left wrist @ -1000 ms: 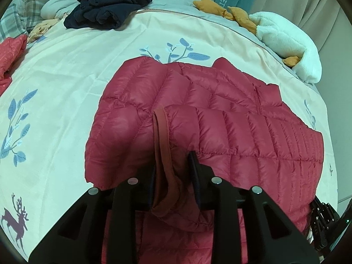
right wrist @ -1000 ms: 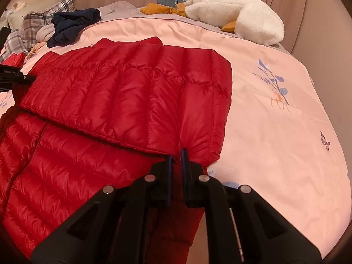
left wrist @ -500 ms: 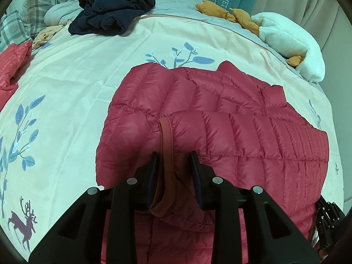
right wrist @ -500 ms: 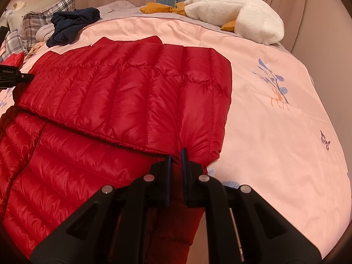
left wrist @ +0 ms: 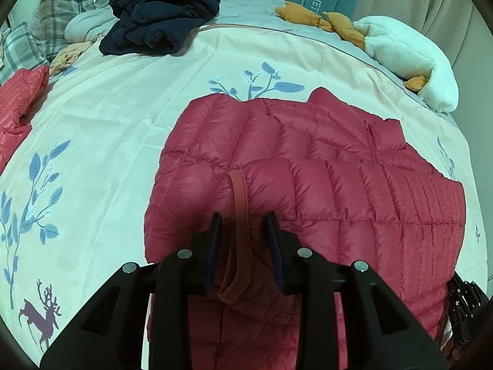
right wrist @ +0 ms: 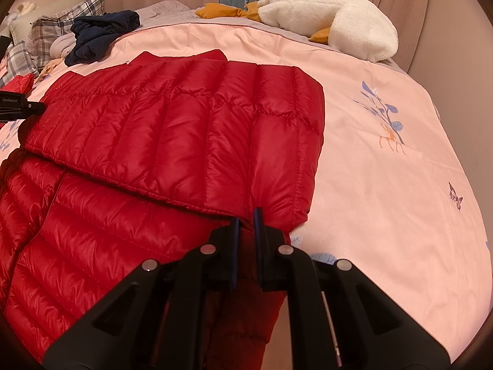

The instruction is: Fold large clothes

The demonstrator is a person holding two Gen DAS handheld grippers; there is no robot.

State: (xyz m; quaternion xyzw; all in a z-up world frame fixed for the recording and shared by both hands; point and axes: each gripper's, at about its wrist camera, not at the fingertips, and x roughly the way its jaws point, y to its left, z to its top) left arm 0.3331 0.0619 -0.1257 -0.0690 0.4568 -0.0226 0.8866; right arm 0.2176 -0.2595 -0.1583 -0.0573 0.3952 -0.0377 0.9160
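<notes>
We see the red puffer jacket (left wrist: 308,185) spread on the pink bedspread (left wrist: 123,117), one half folded over the other. Our left gripper (left wrist: 243,225) grasps a bunched edge with its brown trim; our right gripper (right wrist: 246,215) is clenched on the jacket's hem. A navy garment (left wrist: 160,18) lies at eleven o'clock, a white plush goose (right wrist: 332,21) at one.

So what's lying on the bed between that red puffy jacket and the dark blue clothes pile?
Nothing: in the left wrist view only bare printed bedspread separates the red jacket from the navy pile.
</notes>
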